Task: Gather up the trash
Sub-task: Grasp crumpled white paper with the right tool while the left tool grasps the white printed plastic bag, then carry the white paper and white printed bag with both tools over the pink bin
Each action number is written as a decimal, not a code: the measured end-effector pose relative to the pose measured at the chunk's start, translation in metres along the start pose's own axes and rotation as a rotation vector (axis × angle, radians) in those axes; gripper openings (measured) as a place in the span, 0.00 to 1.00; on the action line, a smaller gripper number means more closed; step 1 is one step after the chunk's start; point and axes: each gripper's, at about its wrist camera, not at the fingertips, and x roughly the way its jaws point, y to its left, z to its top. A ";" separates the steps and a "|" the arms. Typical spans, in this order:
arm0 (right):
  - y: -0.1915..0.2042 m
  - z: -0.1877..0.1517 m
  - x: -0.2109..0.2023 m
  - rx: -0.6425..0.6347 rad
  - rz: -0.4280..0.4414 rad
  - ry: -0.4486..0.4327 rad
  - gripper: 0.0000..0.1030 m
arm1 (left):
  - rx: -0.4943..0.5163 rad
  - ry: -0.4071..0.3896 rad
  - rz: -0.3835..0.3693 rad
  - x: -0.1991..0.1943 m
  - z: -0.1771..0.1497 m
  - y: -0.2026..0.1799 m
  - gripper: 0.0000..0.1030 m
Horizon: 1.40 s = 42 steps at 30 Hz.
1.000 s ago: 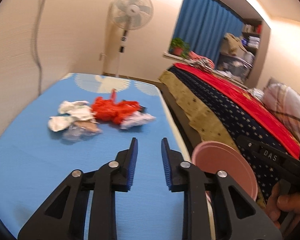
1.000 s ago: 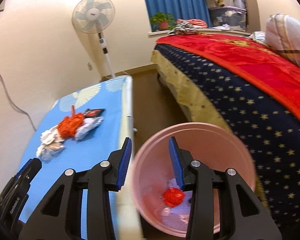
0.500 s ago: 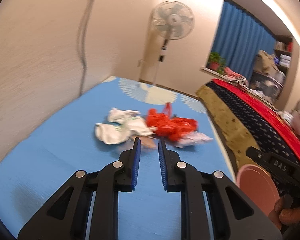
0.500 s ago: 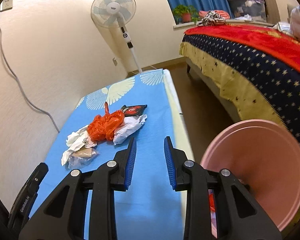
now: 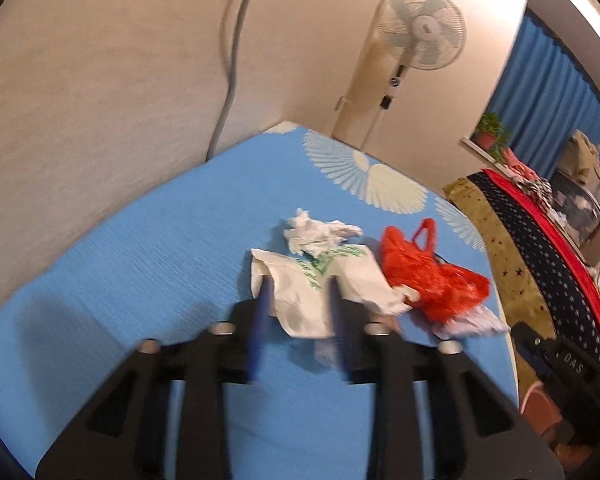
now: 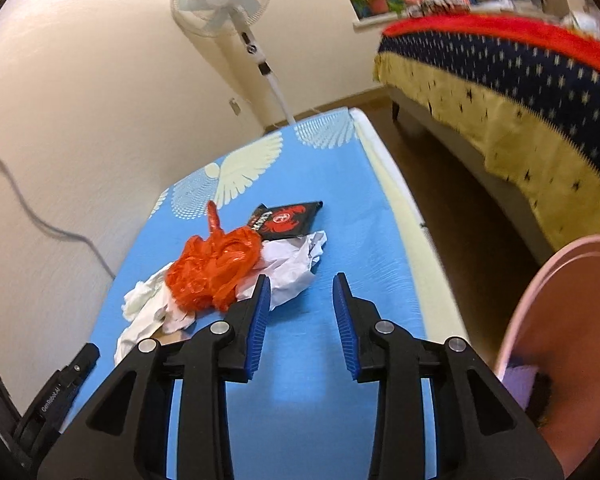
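Both grippers have swung away from the pink bin (image 6: 572, 344) and come in over the blue mat (image 5: 148, 272), so the trash pile now fills the middle of each view.

Left gripper (image 5: 298, 312): jaws have just been opening and stand apart, straddling the near part of a white plastic bag (image 5: 320, 284) with green print. Blur makes it hard to say whether the pads touch it; they do not look pressed on it.

Right gripper (image 6: 300, 304): jaws have also just widened again and are apart, nothing between them, only bare mat.

Pile sits mid-mat, left of the right gripper's line: orange bag (image 6: 216, 268), crumpled white paper (image 6: 296, 264) just right of it, a black packet (image 6: 286, 220) with a red emblem on the far side, a white tissue wad (image 5: 316, 232) beyond the white bag.

Handling, as a guess: all of it light, soft and crushable; plastic film slippery, likely to drag neighbours along. Best pinched at a bunched fold or a handle loop (the orange bag's loop sticks up), not on a flat sheet. The packet lies flat and looks harder to pick up.

Hard to see: something pale and clear lies under the pile's near edge, unidentifiable. Bin cut off at the right edge; its contents are mostly out of sight. A hand on the right gripper's grip shows only partly.
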 end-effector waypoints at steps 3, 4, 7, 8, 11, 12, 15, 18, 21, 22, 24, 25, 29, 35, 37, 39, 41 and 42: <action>-0.002 0.003 0.017 0.041 0.013 0.024 0.42 | -0.031 0.006 0.025 0.011 0.002 0.005 0.50; -0.002 0.004 0.021 0.042 0.013 0.026 0.42 | -0.044 0.011 0.027 0.015 0.003 0.007 0.50; 0.000 0.006 0.031 0.049 0.019 0.033 0.42 | -0.073 0.030 0.022 0.023 0.003 0.012 0.50; 0.000 0.007 0.033 0.050 0.023 0.036 0.42 | -0.085 0.041 0.021 0.026 0.002 0.013 0.50; 0.003 0.006 0.039 0.042 0.034 0.051 0.37 | -0.107 0.096 0.003 0.036 -0.001 0.013 0.50; 0.004 0.005 0.040 0.037 0.040 0.055 0.31 | -0.110 0.109 -0.009 0.039 -0.001 0.012 0.50; 0.010 0.004 0.040 0.000 0.055 0.060 0.14 | -0.077 0.128 -0.016 0.041 -0.005 0.004 0.45; 0.018 0.003 0.035 -0.043 0.052 0.062 0.09 | -0.064 0.119 -0.021 0.036 -0.005 0.002 0.29; 0.019 0.002 0.027 -0.058 0.040 0.061 0.08 | -0.049 0.104 -0.029 0.028 -0.003 -0.001 0.22; 0.019 0.001 0.024 -0.061 0.037 0.061 0.08 | -0.038 0.094 -0.027 0.023 -0.003 -0.003 0.21; 0.018 0.000 0.015 -0.070 0.027 0.059 0.08 | -0.003 0.063 -0.022 0.010 -0.001 -0.009 0.20; 0.018 0.000 0.010 -0.074 0.023 0.056 0.08 | 0.011 0.050 -0.023 0.004 0.001 -0.012 0.19; 0.017 -0.003 -0.015 -0.102 0.008 0.041 0.08 | 0.043 0.014 -0.042 -0.019 0.006 -0.020 0.19; 0.020 -0.008 -0.054 -0.153 -0.006 0.016 0.08 | 0.073 -0.025 -0.068 -0.057 0.006 -0.022 0.18; 0.021 -0.012 -0.068 -0.172 -0.010 0.005 0.08 | 0.087 -0.031 -0.077 -0.067 0.003 -0.024 0.18; 0.022 -0.015 -0.079 -0.185 -0.012 -0.001 0.08 | 0.106 -0.036 -0.087 -0.077 0.000 -0.026 0.18; 0.023 -0.019 -0.091 -0.197 -0.020 -0.010 0.08 | 0.122 -0.039 -0.099 -0.088 -0.006 -0.028 0.18; 0.023 -0.020 -0.096 -0.202 -0.024 -0.015 0.08 | 0.127 -0.041 -0.103 -0.092 -0.009 -0.028 0.18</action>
